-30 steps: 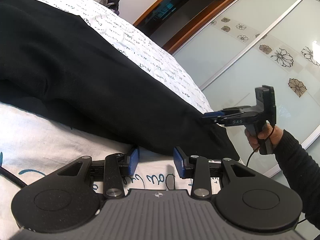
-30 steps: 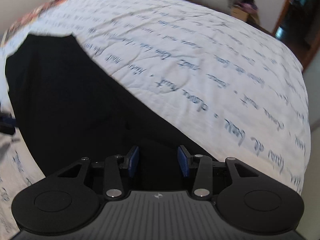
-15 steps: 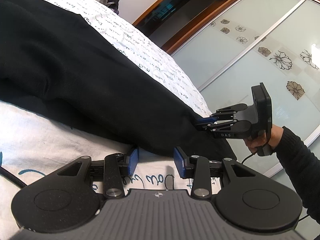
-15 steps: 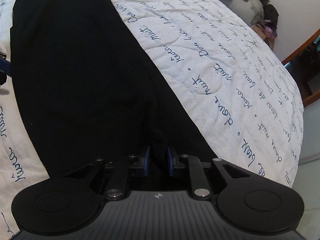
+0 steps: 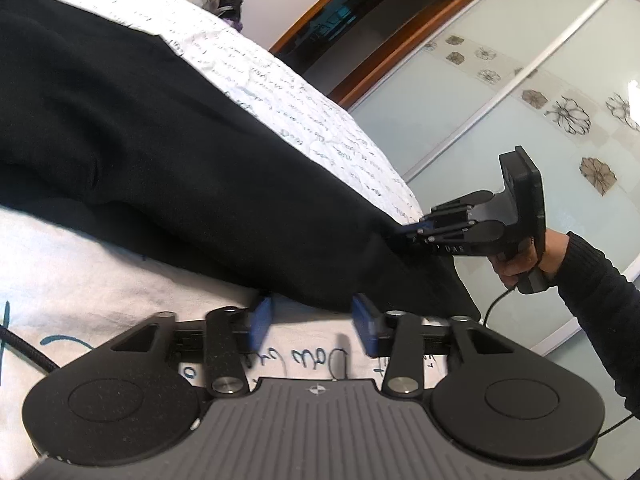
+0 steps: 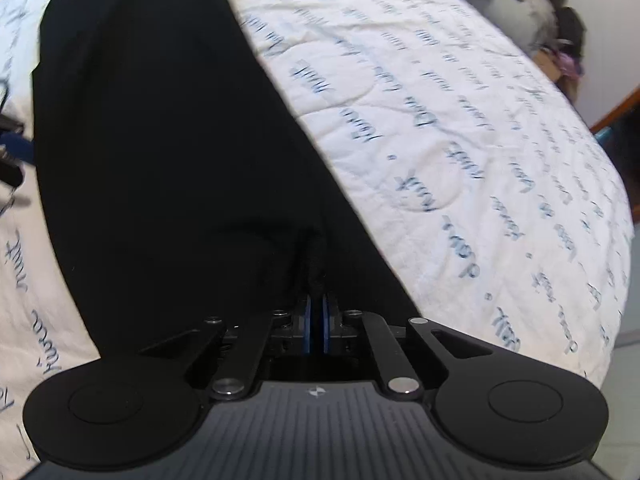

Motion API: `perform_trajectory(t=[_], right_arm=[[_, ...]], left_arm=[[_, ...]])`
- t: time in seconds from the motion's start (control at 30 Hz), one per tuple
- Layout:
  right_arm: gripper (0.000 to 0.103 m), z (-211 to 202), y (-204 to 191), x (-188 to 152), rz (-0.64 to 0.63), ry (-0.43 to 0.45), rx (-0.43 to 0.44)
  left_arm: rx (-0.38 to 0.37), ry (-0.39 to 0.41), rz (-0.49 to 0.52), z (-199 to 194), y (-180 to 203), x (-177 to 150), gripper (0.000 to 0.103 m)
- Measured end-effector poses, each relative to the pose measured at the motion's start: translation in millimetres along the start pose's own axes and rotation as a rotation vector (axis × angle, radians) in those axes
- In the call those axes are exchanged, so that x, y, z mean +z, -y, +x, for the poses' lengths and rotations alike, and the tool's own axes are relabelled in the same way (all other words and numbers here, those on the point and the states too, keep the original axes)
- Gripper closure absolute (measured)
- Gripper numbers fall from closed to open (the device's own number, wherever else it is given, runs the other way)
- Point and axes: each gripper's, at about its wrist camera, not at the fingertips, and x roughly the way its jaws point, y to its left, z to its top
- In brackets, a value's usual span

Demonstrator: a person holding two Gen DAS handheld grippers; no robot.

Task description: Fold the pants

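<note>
black pants point(image 5: 168, 152) lie spread across the bed point(image 5: 304, 104), running away from both tongs toward the far end, still long and flat, with no crosswise fold in them as far as either view shows. seen along the right tongs point(image 6: 316, 330), the cloth fills the space straight ahead and to the left, and bare white quilt with blue script lies to the right. their blue pads have just been closing and now sit nearly together with a pinch of black cloth between them, a small ridge gathered just beyond the tips. so the right tongs are clamped on the near end of the pants, likely a hem or corner; which one i cannot tell.

the left tongs point(image 5: 314, 326) have just been opening and stand apart, holding nothing. the pants' edge lies just ahead of their tips, over quilt, not between the pads. off to their right, the right tongs point(image 5: 416, 236) show again, a hand point(image 5: 520, 264) in a dark sleeve holding them at the corner of the cloth near the bed's edge.

as a judgement, the task is early: one corner is gripped, and the other is still to be taken. after that comes lifting the near end over toward the far end, then smoothing. beyond the bed stand frosted sliding doors point(image 5: 500, 92) with flower prints.
</note>
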Motion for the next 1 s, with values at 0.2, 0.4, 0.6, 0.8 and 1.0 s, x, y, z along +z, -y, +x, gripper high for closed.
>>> perform_trajectory(t=[0.2, 0.4, 0.6, 0.8, 1.0], right_arm=[[0.102, -14, 18, -5, 0.080, 0.065, -0.123], [0.101, -25, 34, -13, 0.232, 0.150, -0.017], [0.100, 0, 14, -4, 0.122, 0.065, -0.048], [0.100, 7, 20, 3, 0.114, 0.022, 0.012], [0.088, 6, 27, -3, 0.116, -0.024, 0.067]], left_arm=[[-0.009, 0.005, 0.023, 2, -1, -1, 0.042], [-0.017, 0.009, 0.018, 1, -2, -2, 0.042], [-0.024, 0.011, 0.018, 1, -2, -3, 0.041], [-0.032, 0.012, 0.011, 0, -5, -4, 0.041], [-0.039, 0.013, 0.007, 0, -8, -3, 0.041]])
